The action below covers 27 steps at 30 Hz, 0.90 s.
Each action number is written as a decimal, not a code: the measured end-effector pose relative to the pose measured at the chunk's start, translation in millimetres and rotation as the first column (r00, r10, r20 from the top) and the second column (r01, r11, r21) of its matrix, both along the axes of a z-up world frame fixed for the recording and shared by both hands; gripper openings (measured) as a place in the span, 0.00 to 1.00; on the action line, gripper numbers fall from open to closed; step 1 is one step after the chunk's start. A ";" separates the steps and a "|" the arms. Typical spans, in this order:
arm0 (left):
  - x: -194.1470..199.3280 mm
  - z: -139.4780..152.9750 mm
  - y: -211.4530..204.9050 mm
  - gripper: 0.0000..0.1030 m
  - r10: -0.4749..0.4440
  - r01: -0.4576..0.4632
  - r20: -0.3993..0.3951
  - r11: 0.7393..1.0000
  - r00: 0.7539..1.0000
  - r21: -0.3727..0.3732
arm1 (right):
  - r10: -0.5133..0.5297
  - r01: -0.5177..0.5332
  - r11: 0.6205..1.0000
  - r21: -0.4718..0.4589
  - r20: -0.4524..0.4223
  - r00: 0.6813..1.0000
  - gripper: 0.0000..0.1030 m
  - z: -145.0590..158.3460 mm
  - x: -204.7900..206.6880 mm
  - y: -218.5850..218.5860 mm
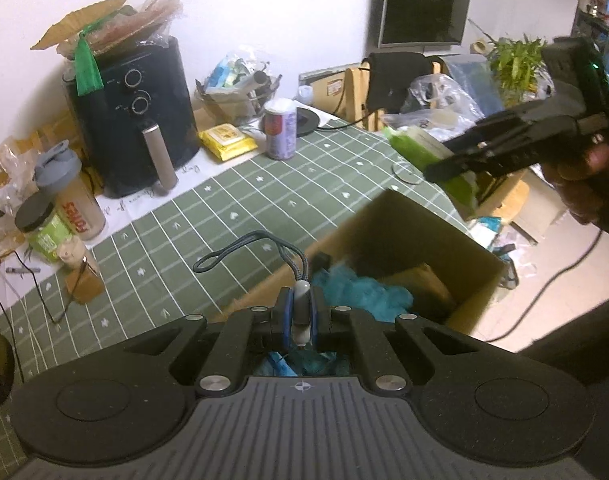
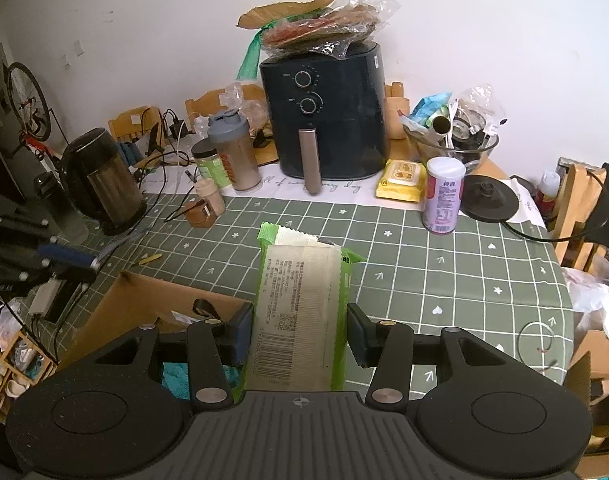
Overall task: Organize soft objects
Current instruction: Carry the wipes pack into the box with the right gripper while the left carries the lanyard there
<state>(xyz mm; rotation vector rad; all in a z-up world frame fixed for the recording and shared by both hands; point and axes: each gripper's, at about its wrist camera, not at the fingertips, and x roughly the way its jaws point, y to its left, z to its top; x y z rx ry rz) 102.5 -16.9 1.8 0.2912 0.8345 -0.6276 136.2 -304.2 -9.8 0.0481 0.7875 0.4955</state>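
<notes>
A left gripper [image 1: 300, 316] is clenching a grey braided cable [image 1: 260, 254] above the open cardboard box [image 1: 416, 220] at the bench's near edge, while the right gripper [image 2: 300, 330] is grasping a green tissue pack [image 2: 304, 300]; each should be lowered well inside before the fingers let go.

The green packet's [image 2: 300, 312] near end hides behind the claw body; the box [image 1: 388, 236] interior is dim.
</notes>
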 end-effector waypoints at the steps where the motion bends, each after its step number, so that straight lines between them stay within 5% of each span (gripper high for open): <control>1: -4.2 -0.4 -0.1 0.09 -0.002 0.002 -0.003 1.000 1.000 0.002 | 0.000 0.000 1.000 0.000 0.001 1.000 0.49 0.7 -1.4 -0.3; 13: -29.7 -31.4 -1.5 0.12 0.057 -0.053 -0.084 0.997 0.995 0.057 | 0.011 -0.011 1.000 -0.010 -0.021 1.000 0.49 -1.3 -19.4 7.5; 14: -31.2 -33.5 -1.7 0.16 0.068 -0.063 -0.089 0.996 0.994 0.060 | 0.013 -0.013 1.000 -0.012 -0.025 1.000 0.49 -2.2 -20.9 8.8; 16: -34.1 -35.9 1.1 0.47 0.101 -0.097 -0.089 0.994 0.991 0.053 | 0.019 -0.020 1.000 -0.015 -0.030 0.999 0.49 -3.6 -24.2 11.3; 18: -39.1 -36.3 5.0 0.57 0.135 -0.133 -0.086 0.991 0.987 0.030 | 0.027 -0.027 0.999 -0.017 -0.035 0.999 0.49 -4.2 -27.4 14.2; 27: -53.7 -36.8 20.0 0.58 0.268 -0.269 -0.093 0.963 0.959 -0.001 | 0.086 -0.086 0.996 -0.013 -0.037 0.996 0.49 -3.0 -34.8 38.4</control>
